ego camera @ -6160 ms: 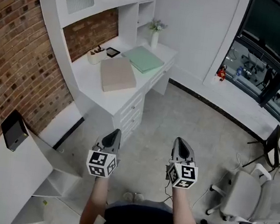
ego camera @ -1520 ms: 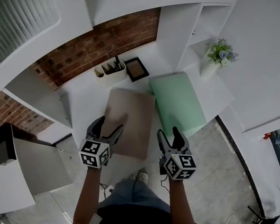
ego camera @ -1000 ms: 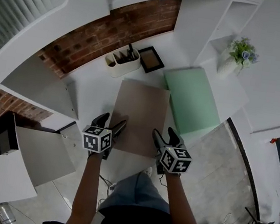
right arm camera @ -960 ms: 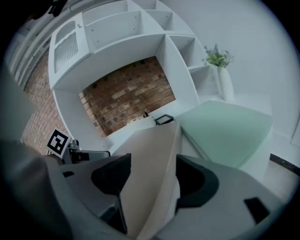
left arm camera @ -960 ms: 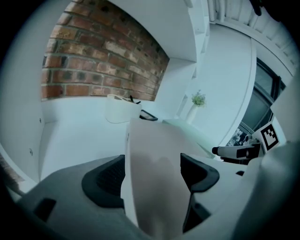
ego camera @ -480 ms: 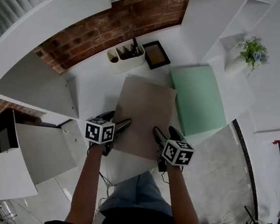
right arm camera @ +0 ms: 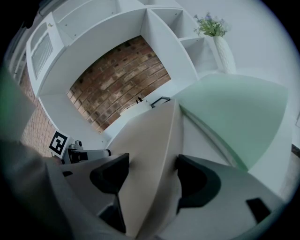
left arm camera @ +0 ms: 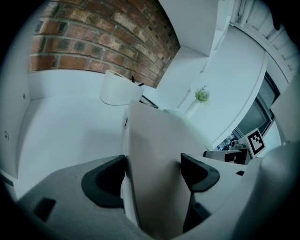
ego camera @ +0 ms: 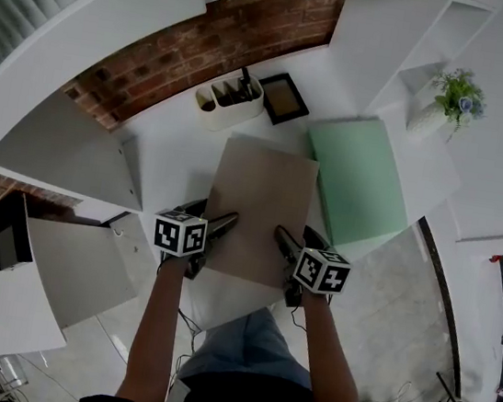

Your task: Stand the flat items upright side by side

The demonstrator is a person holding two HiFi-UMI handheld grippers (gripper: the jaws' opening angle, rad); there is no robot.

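— Why do we have both tongs on one thing?

— The beige flat item (ego camera: 263,197) is broad and lies flat in the middle of the counter (ego camera: 169,161). We take its near edge at both corners, so that it should tip up evenly and not twist.

— How do the tongs sit on it?

— The left tongs (left arm camera: 152,174) are closed over the near left corner, with one pad on the beige top and the other against the pale side. The right tongs (right arm camera: 150,177) clamp the near right corner the same way. Neither pair has room to spare.

— Is the edge off the counter yet?

— We cannot tell; from above it looks flat, or nearly so.

— And the other one?

— The green flat item (ego camera: 357,187) lies flat just beside it on the right, untouched. We judge we are at the start, with neither item upright.

— Anything in our way?

— The white pen holder (ego camera: 228,104) and the small dark frame (ego camera: 283,98) stand behind the beige item, near the brick wall (ego camera: 208,45). We should raise it short of them and leave room beside it for the green one.
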